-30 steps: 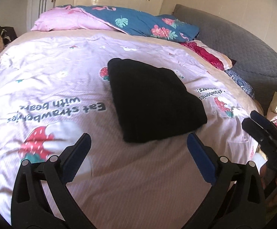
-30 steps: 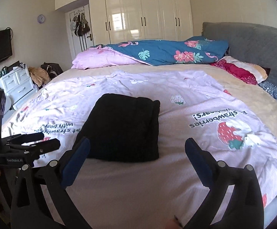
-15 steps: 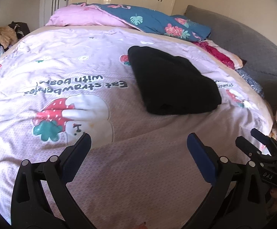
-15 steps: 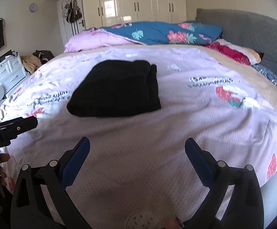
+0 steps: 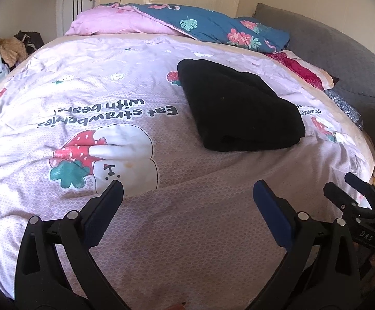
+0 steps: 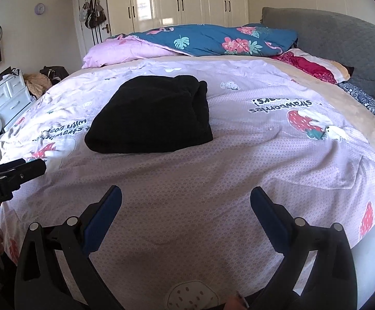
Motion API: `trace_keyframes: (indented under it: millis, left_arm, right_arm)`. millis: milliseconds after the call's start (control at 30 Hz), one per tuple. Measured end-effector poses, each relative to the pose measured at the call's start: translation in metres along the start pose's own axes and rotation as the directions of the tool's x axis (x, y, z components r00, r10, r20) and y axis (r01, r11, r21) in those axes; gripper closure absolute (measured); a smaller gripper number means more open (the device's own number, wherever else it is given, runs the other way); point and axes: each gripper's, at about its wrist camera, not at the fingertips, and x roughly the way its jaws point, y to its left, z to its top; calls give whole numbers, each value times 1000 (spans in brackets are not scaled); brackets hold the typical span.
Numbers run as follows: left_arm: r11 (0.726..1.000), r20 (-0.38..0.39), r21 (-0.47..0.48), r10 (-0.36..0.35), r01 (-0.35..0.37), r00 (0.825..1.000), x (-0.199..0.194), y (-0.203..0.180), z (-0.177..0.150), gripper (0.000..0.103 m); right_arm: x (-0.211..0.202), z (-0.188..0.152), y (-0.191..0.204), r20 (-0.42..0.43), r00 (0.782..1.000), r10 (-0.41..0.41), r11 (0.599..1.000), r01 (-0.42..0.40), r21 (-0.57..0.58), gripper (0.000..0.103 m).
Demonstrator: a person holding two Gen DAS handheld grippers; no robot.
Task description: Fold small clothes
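One black folded garment (image 5: 239,108), mid-bed (image 5: 187,219), well apart from both grippers. Left gripper (image 5: 187,193), right gripper (image 6: 186,199): jaws spread wide, empty. Risk: careless regrasp of top layer could undo folds.

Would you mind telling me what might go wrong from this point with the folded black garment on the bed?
1. The black garment lies folded on soft, wrinkled bedding; pressing nearby might tilt it and loosen the layers.
2. Both the left gripper and right gripper are open and empty, well short of the garment; a one-sided grab could catch only the top layer and unfold it.
3. The grippers sit close together near the bed's edge and might collide.
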Motion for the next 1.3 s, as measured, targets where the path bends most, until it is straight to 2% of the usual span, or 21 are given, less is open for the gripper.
trace_keyframes:
  millis: [1300]
  left_arm:
    - [1000, 2, 1, 29, -29, 1000, -3, 0, 2, 9]
  right_arm:
    - [4, -1, -2, -12, 1000, -3, 1000, 3, 2, 4]
